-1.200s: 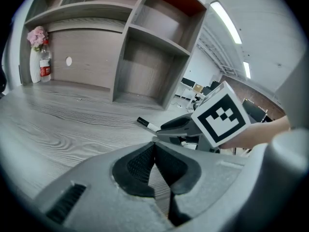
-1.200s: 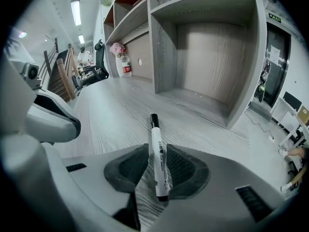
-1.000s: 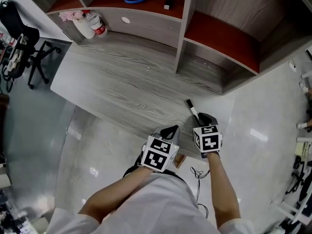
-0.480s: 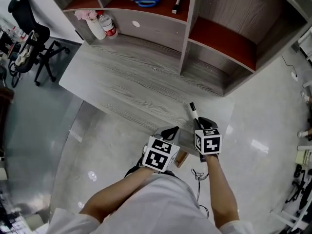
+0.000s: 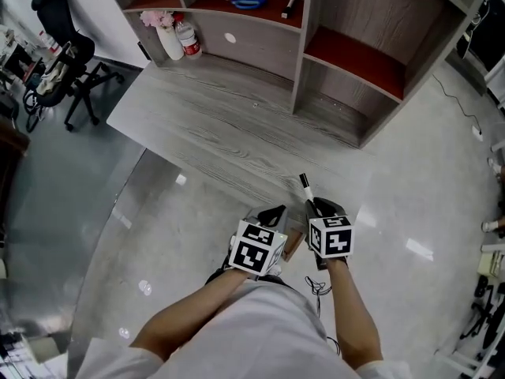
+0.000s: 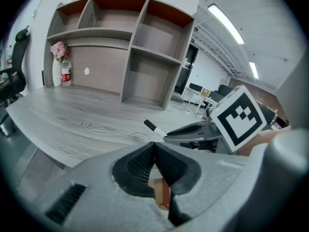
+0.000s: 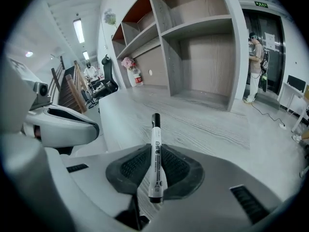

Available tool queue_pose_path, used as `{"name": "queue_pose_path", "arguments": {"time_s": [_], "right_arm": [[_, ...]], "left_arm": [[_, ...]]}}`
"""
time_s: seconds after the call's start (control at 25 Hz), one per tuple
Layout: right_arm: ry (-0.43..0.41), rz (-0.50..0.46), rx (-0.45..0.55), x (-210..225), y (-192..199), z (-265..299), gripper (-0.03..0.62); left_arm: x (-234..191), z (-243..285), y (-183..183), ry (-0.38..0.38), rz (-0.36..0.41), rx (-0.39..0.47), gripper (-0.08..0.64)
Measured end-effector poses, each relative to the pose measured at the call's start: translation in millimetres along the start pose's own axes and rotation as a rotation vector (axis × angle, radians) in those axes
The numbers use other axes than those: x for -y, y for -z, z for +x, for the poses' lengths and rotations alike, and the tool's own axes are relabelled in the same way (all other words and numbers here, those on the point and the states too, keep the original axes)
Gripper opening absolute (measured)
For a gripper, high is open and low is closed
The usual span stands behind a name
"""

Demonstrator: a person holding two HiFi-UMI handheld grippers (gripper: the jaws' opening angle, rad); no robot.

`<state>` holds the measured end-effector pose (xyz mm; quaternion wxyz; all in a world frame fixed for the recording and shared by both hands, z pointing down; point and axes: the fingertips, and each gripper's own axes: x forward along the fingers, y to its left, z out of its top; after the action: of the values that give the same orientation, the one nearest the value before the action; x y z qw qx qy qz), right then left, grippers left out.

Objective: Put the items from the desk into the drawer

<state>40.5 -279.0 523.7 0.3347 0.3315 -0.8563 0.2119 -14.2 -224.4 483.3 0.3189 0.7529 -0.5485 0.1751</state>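
My right gripper [image 7: 155, 151] is shut on a white marker [image 7: 155, 153] with a black cap, which points forward over the grey wooden desk [image 7: 193, 120]. In the head view this marker [image 5: 305, 188] sticks out over the desk's near edge, ahead of the right gripper [image 5: 316, 208]. Beside it, my left gripper [image 5: 276, 212] is shut with nothing between its pads [image 6: 140, 163]. A small brown wooden piece [image 5: 293, 243] shows below, between the two grippers. Blue scissors [image 5: 248, 1] and another marker [image 5: 289, 6] lie on a far shelf.
A shelf unit [image 5: 347, 54] with red-backed compartments stands along the desk's far side. A flower vase [image 5: 167, 38] and a water bottle [image 5: 189, 38] stand at the far left of the desk. A black office chair [image 5: 63, 61] is on the left. The floor is glossy.
Both grippers have drawn back from the desk toward its near edge, the marker still held in the right one. The head view has shifted, so the desk appears farther away.
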Motion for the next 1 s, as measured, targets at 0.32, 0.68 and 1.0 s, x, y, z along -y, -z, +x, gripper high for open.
{"name": "queue_pose_path", "arguments": {"time_s": [0.32, 0.68, 1.0], "right_arm": [[-0.051, -0.027, 0.009, -26, 25, -27, 0.06], [-0.081, 0.016, 0.02, -52, 44, -40, 0.06], [-0.051, 0.073, 0.025, -81, 54, -37, 0.06]], "left_arm": [[17, -20, 26, -0.046, -0.025, 0.008, 0.004], [16, -39, 37, -0.067, -0.015, 0.015, 0.003], [-1, -50, 52, -0.031, 0.006, 0.007, 0.003]]}}
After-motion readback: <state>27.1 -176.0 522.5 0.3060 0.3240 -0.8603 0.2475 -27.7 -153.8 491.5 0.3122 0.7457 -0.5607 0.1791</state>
